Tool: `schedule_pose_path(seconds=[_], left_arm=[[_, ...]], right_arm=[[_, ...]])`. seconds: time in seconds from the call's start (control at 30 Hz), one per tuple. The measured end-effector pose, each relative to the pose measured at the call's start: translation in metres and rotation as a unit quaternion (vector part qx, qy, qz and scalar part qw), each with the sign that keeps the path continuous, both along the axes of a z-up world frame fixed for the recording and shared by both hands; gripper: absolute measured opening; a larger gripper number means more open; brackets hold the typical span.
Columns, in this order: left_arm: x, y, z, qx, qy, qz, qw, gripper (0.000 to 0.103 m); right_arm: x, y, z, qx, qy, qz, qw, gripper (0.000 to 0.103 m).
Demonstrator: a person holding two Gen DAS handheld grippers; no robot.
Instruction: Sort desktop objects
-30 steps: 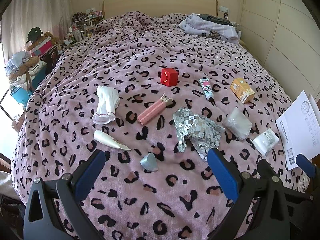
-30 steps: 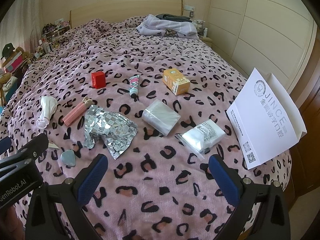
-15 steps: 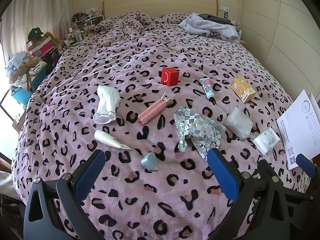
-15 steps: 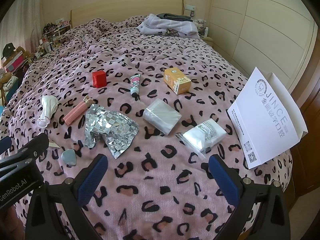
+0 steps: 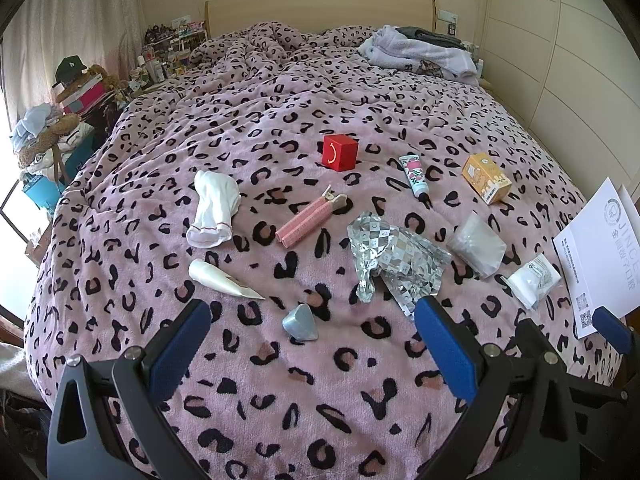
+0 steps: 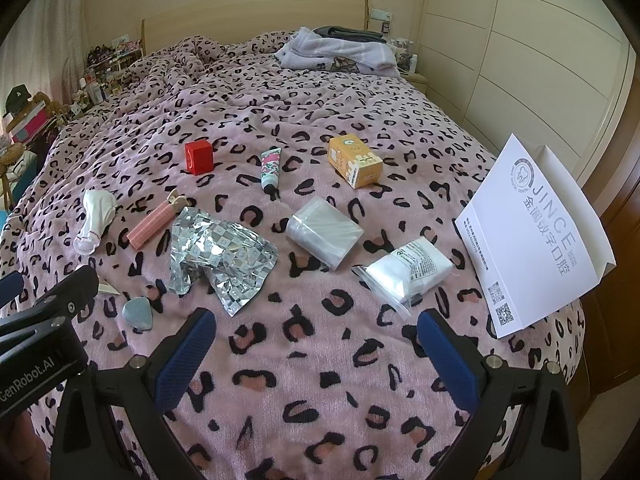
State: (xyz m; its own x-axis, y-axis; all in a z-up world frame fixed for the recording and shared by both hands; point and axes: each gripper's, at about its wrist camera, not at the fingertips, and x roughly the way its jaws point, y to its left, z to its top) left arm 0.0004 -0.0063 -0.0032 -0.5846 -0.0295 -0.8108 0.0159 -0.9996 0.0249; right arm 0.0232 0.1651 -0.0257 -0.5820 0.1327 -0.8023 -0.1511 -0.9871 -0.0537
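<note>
Two tools are hovering over the near edge of a bed [image 5: 280,92], each with its blue pads spread wide and gripping nothing: the left tool [image 5: 312,344] and, to its right, the right tool [image 6: 316,350]. Eleven loose things are lying singly on the blanket ahead of them.

Just ahead of the left tool, between its pads, a grey wedge [image 5: 300,323] is resting. Ahead and left, a white tube [image 5: 218,280] is lying with its flat end pointing right, and beyond it a white sock [image 5: 212,210] is stretching away from the tool. A pink clip [image 5: 310,220] is running diagonally, its clasp end pointing far-right. Farthest off, a red box [image 5: 339,152] is standing.

Ahead of the right tool and slightly left, crumpled foil [image 6: 218,252] is sprawling. Straight ahead, a clear bag [image 6: 324,232] and, to the right, a white packet [image 6: 408,272] are lying. Farther off, a floral tube [image 6: 270,170] is pointing its cap toward the tool, beside an orange box [image 6: 354,156]. A white paper bag [image 6: 532,232] is leaning at the far right.
</note>
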Motion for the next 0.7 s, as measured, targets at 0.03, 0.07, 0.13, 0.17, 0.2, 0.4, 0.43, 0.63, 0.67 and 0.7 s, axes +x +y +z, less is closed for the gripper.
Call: schedule_pose_path(seconds=[0.03, 0.07, 0.13, 0.17, 0.2, 0.4, 0.43, 0.63, 0.67, 0.7], left_arm=[[0.0, -0.0002, -0.0001, 0.0, 0.0, 0.0, 1.0, 0.103], [0.0, 0.0, -0.0002, 0.0, 0.0, 0.0, 1.0, 0.103], [0.0, 0.0001, -0.0006, 0.001, -0.001, 0.0, 1.0, 0.103], [-0.0001, -0.0002, -0.001, 0.001, -0.002, 0.0, 1.0, 0.103], [0.0001, -0.0004, -0.0013, 0.002, -0.002, 0.0, 1.0, 0.103], [0.0004, -0.0004, -0.0025, 0.001, -0.003, 0.0, 1.0, 0.103], [0.0004, -0.0005, -0.0025, 0.002, -0.004, 0.0, 1.0, 0.103], [0.0001, -0.0041, -0.0035, 0.012, -0.002, 0.0, 0.9999, 0.103], [-0.0003, -0.0049, -0.0036, 0.014, -0.003, -0.001, 0.9999, 0.103], [-0.0008, -0.0056, -0.004, 0.016, -0.003, -0.001, 0.9999, 0.103]], right_arm=[[0.0001, 0.0001, 0.0, 0.0, 0.0, 0.0, 1.0, 0.103], [-0.0004, 0.0003, 0.0004, -0.001, 0.0, 0.0, 1.0, 0.103], [-0.0006, -0.0002, 0.0004, 0.0, -0.001, 0.0, 1.0, 0.103], [-0.0008, -0.0001, 0.0004, 0.0, -0.002, 0.0, 1.0, 0.103], [-0.0008, 0.0, 0.0004, 0.0, -0.002, 0.0, 1.0, 0.103], [-0.0017, 0.0003, 0.0003, 0.0, -0.003, 0.0, 1.0, 0.103], [-0.0016, 0.0007, -0.0008, -0.001, -0.002, 0.0, 1.0, 0.103], [-0.0026, 0.002, -0.0021, -0.004, -0.001, -0.003, 1.0, 0.103], [-0.0028, 0.0023, -0.0025, -0.005, -0.002, -0.003, 1.0, 0.103], [-0.0031, 0.0027, -0.0029, -0.007, -0.002, -0.004, 1.0, 0.103]])
